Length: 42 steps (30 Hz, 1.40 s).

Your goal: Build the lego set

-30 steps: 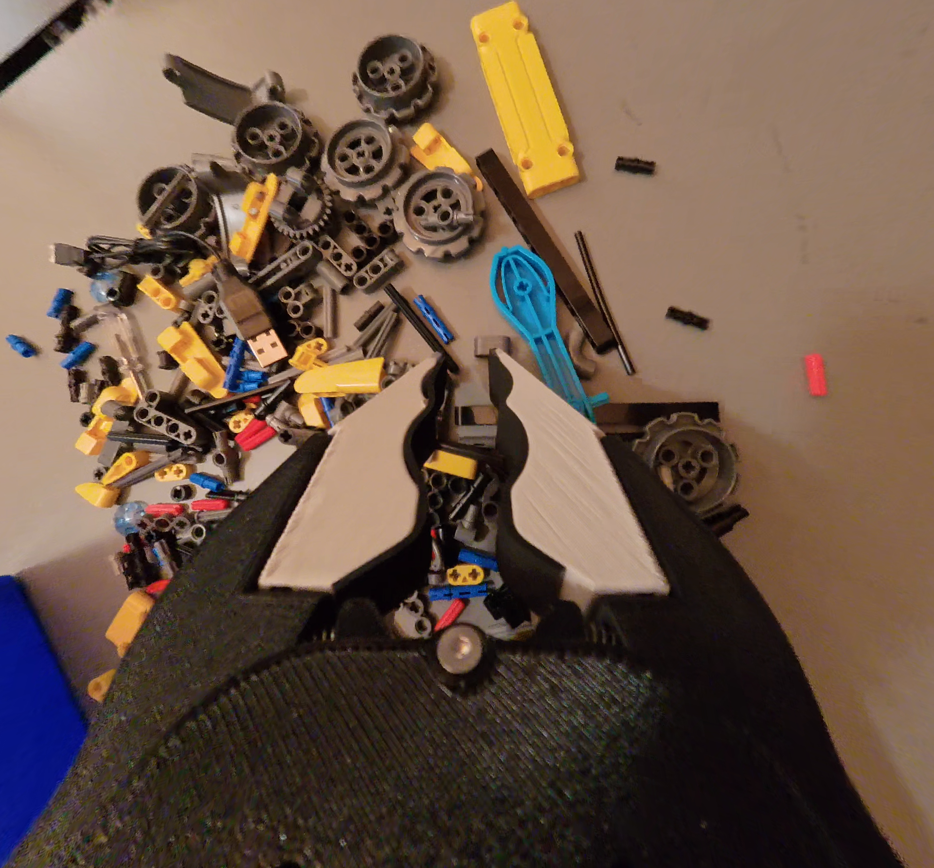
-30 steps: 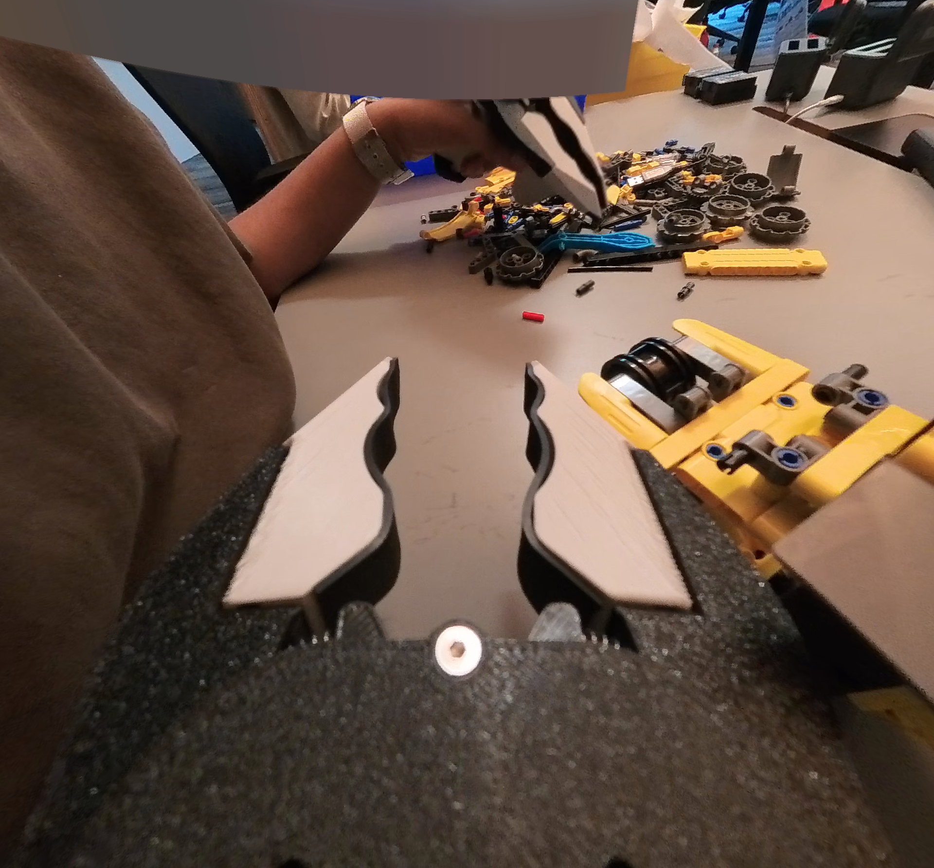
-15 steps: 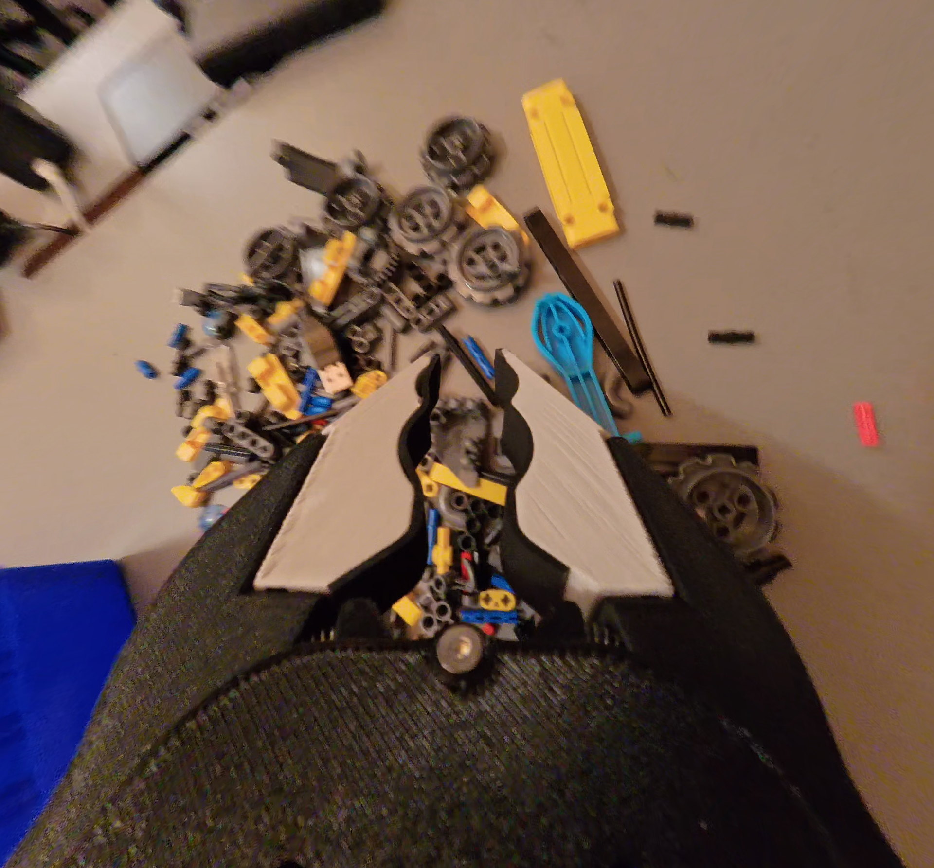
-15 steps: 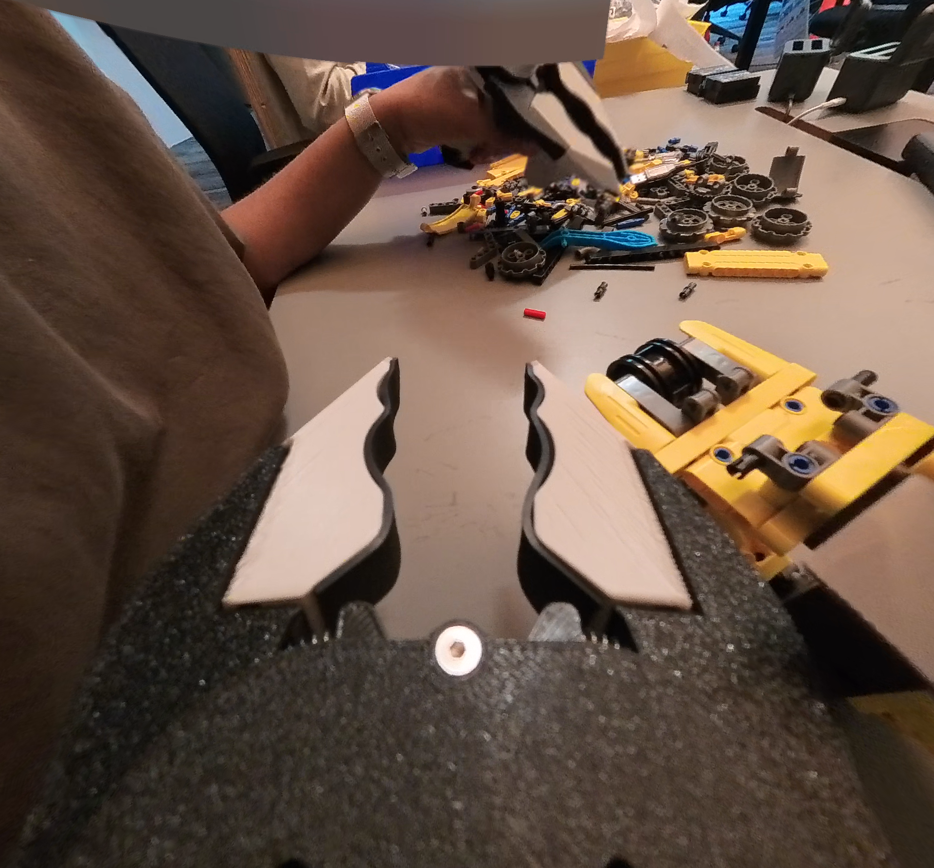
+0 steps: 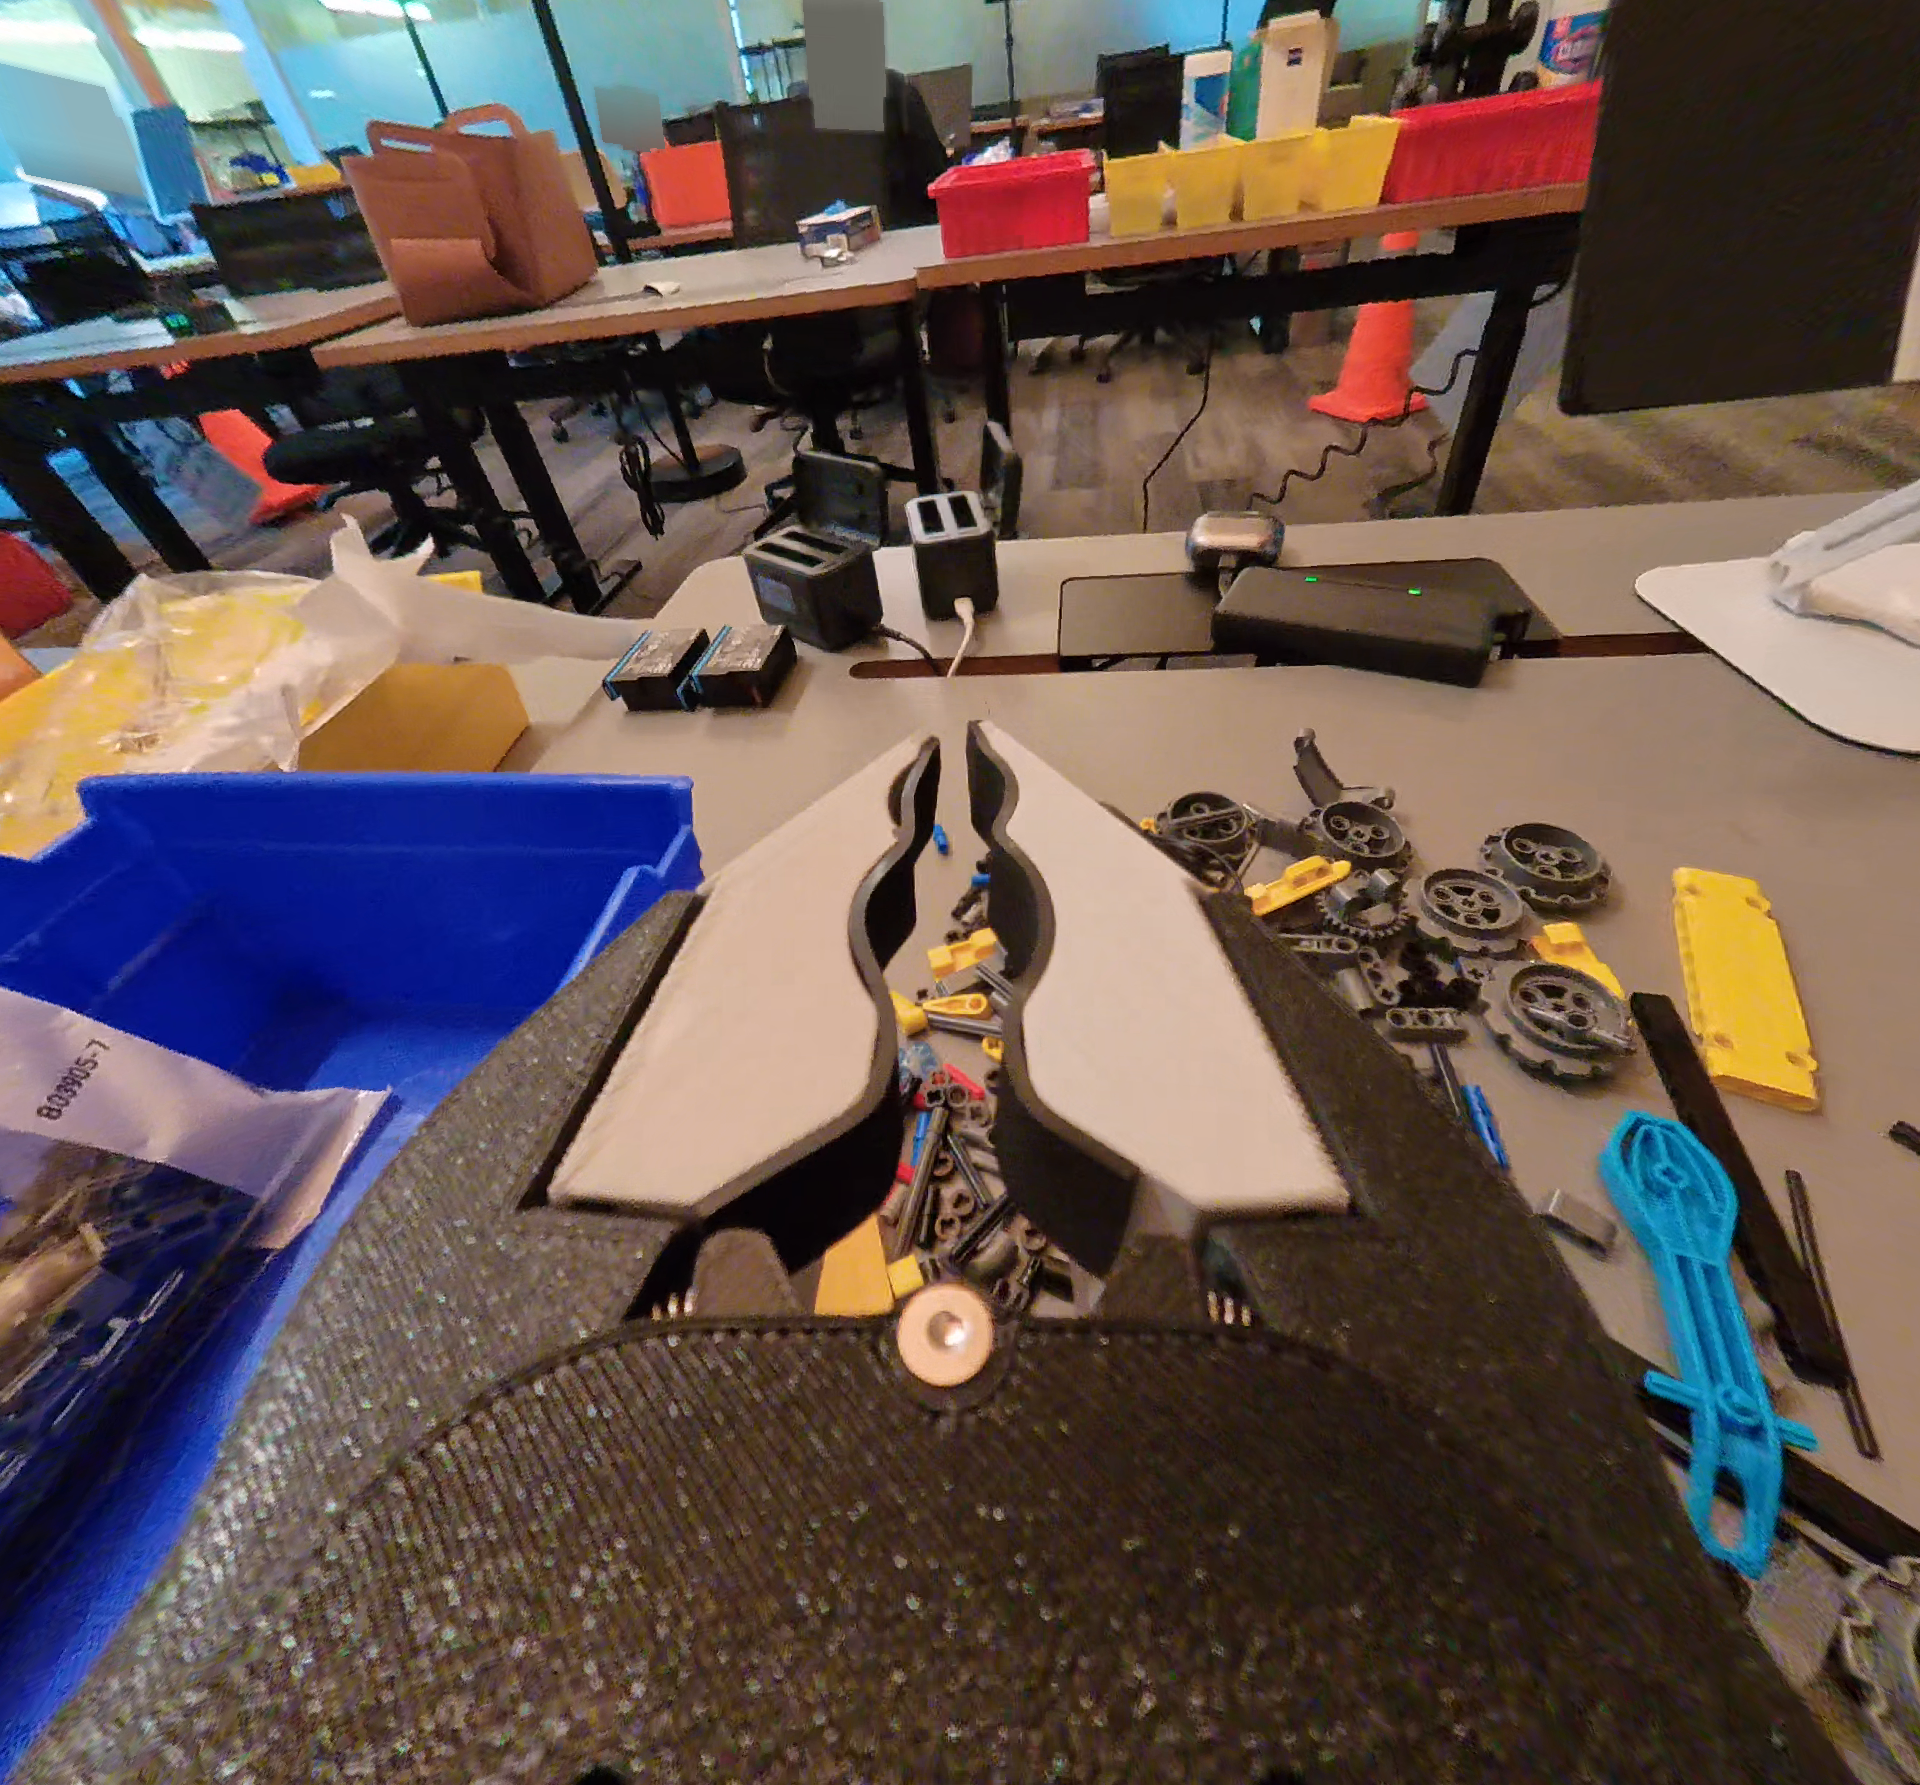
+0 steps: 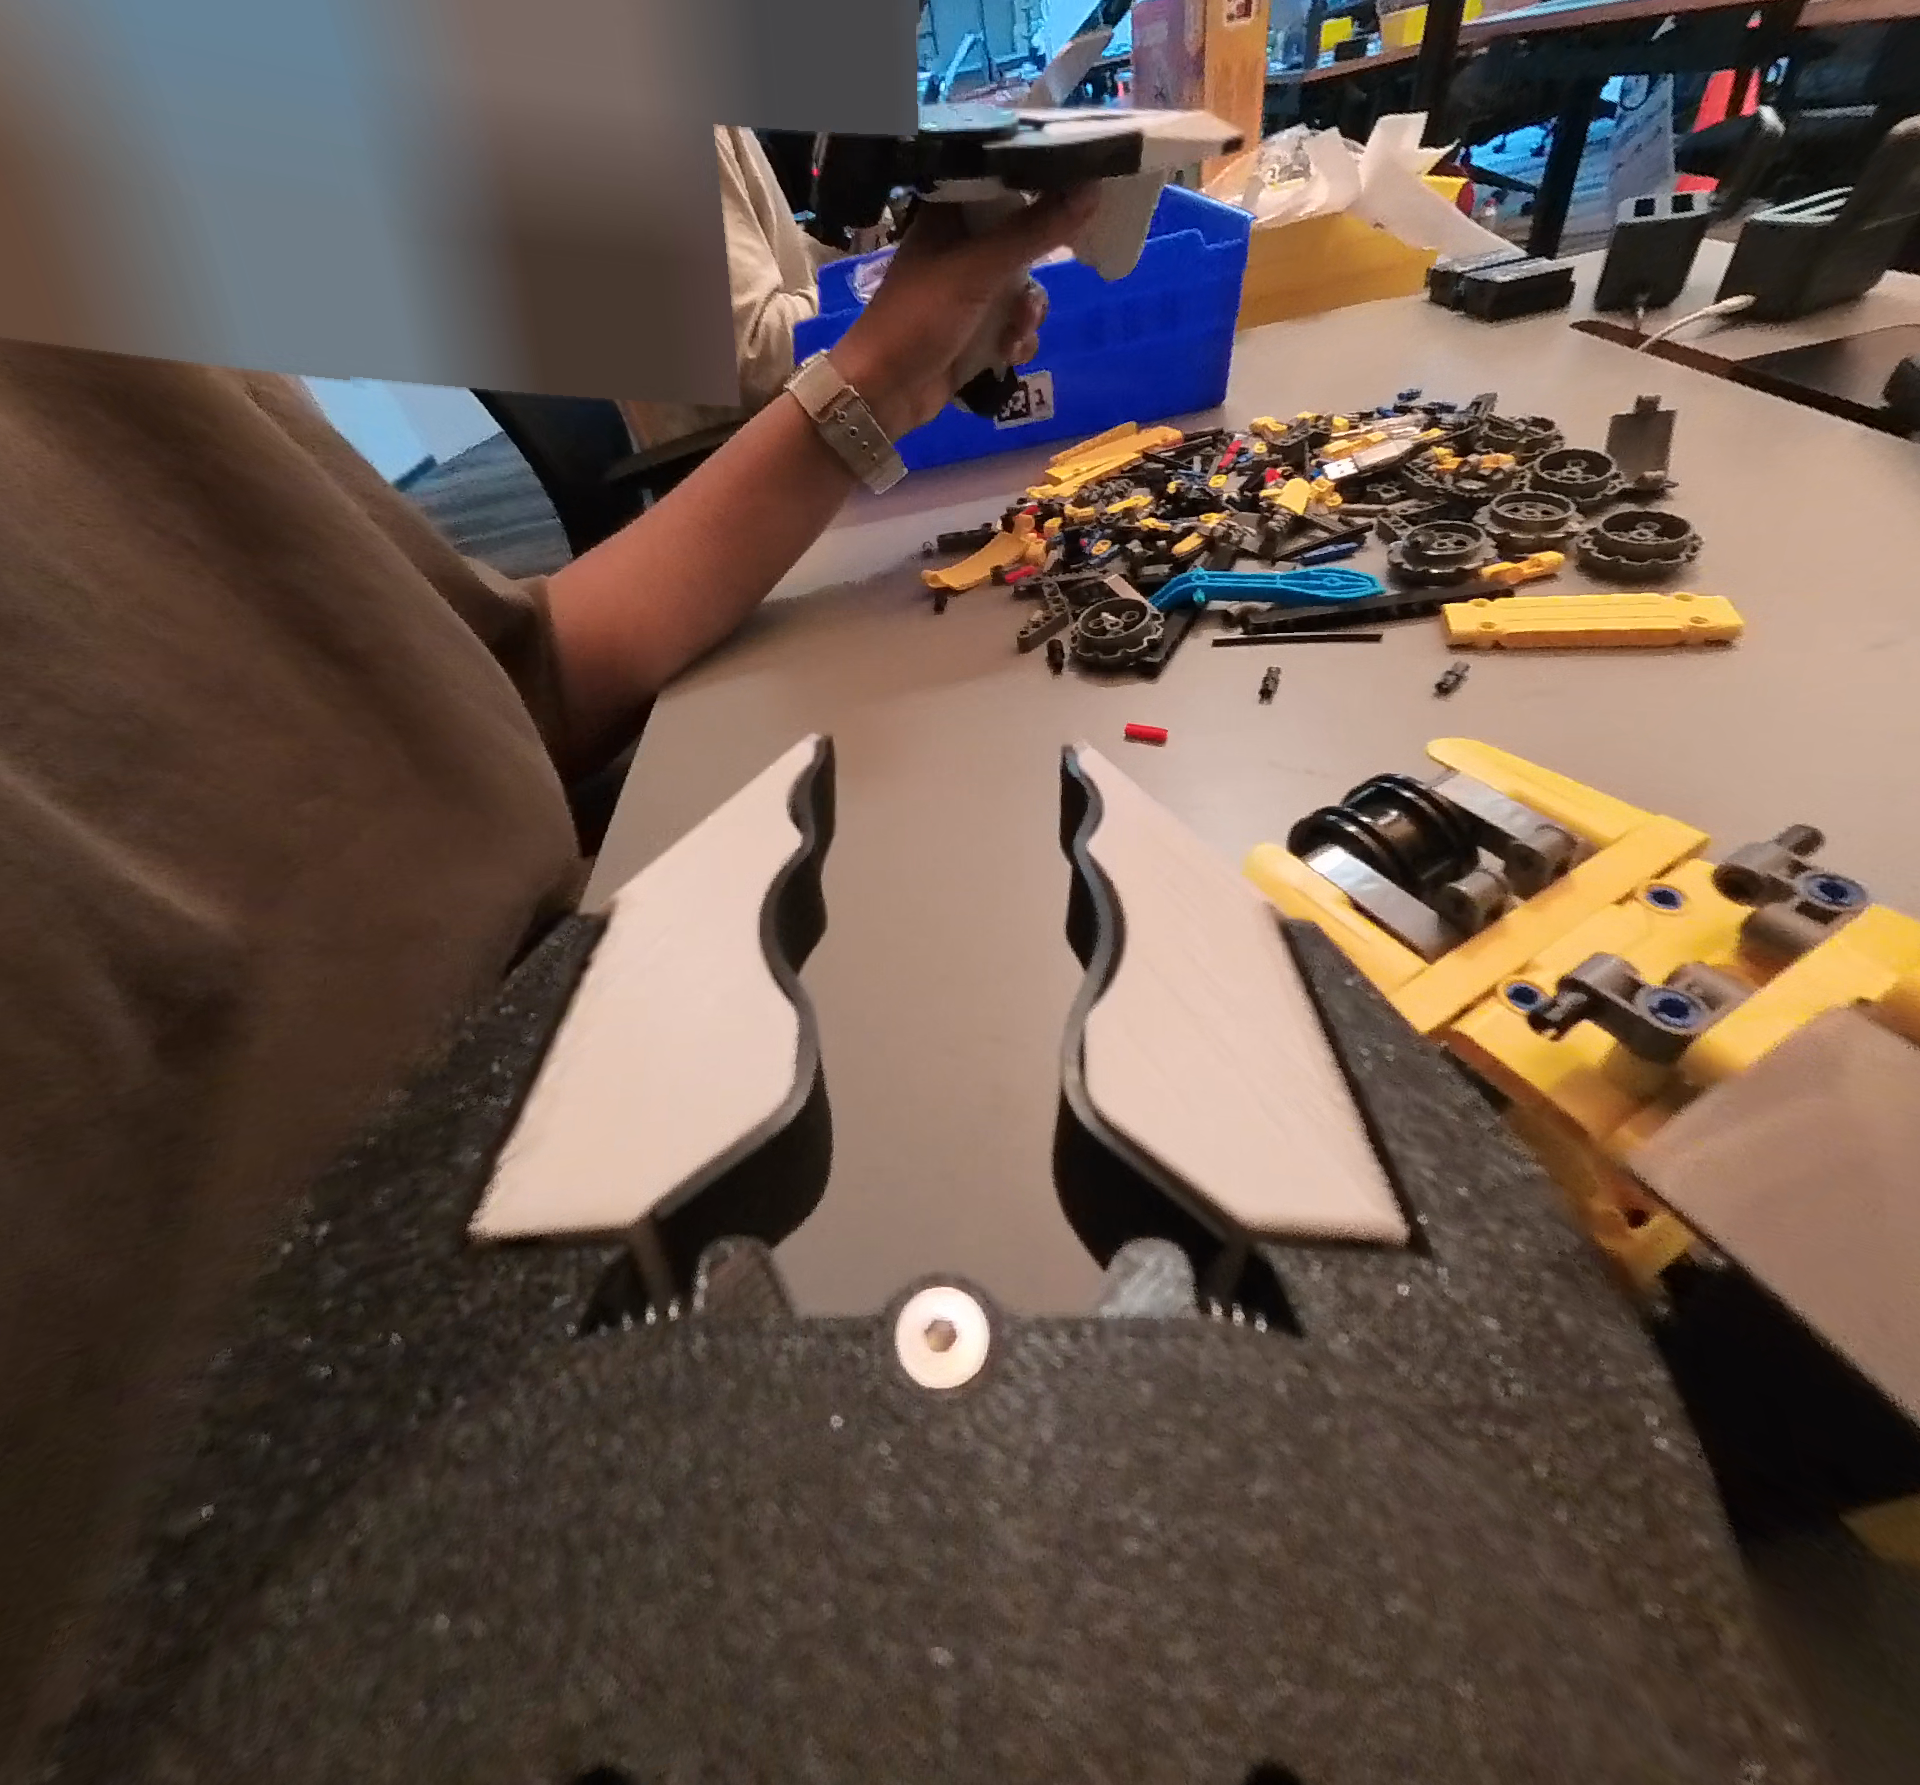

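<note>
My left gripper (image 5: 953, 748) is shut with only a thin slit between its tips, and nothing shows between them. It is raised level above a pile of small building pieces (image 5: 1382, 904) on the grey table (image 5: 1507, 759). The right wrist view shows it held high (image 6: 1143, 146) over the pile (image 6: 1299, 499). My right gripper (image 6: 945, 769) is open and empty, low over bare table. A partly built yellow model (image 6: 1558, 956) lies just to its right. A small red pin (image 6: 1145, 733) lies beyond its fingers.
A blue bin (image 5: 364, 821) holding a printed bag (image 5: 104, 1216) stands left of the pile. A light-blue tool (image 5: 1683, 1247), a yellow panel (image 5: 1740, 987) and dark wheels (image 5: 1558, 1008) lie on the right. Batteries (image 5: 701, 665) and chargers (image 5: 945, 551) stand at the back. The person's forearm (image 6: 675, 572) crosses the table edge. About 40 cm separates my left fingertips from my right. The yellow panel (image 5: 1740, 987) is about 25 cm from both grippers' fingertips. Seen from the right wrist view (image 6: 1553, 609) as well.
My left gripper has lifted out of the pile and tilted from pointing down to level, and its fingers have closed further. The right gripper has stayed in place and open.
</note>
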Motion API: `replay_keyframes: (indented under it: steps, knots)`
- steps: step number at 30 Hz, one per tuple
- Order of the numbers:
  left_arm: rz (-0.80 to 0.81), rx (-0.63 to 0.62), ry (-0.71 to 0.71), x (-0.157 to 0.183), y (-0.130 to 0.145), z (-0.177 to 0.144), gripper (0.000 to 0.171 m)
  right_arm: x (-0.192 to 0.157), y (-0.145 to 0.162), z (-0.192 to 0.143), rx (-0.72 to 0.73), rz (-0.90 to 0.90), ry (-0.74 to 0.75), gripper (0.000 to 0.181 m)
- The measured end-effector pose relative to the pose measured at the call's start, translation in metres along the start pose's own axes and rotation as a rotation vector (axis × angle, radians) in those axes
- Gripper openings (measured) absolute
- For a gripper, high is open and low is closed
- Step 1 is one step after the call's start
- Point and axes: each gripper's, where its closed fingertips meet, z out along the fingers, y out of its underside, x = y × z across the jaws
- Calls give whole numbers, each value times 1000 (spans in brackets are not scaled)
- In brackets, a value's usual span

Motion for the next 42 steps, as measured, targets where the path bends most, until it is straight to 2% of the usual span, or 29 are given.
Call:
replay_keyframes:
  steps: [4,7,11,14,20,28,42]
  knots:
    - [16,-40,-2,0,11,7,3,-2,-2,0,16,-5,-3,32]
    - [9,-27,7,3,9,7,2,-5,-4,0,23,-67,9,18]
    - [-160,104,175,23,-15,-2,0,1,-10,-2,46,-207,93,5]
    - [-277,119,241,23,-18,-5,0,3,-14,-6,68,-276,128,0]
    - [-296,69,245,19,-5,2,5,3,-18,-9,92,-232,116,1]
    - [-258,21,258,26,4,7,13,6,-12,-6,63,-232,125,14]
    - [-336,37,369,37,2,3,27,15,-4,-4,35,-182,127,24]
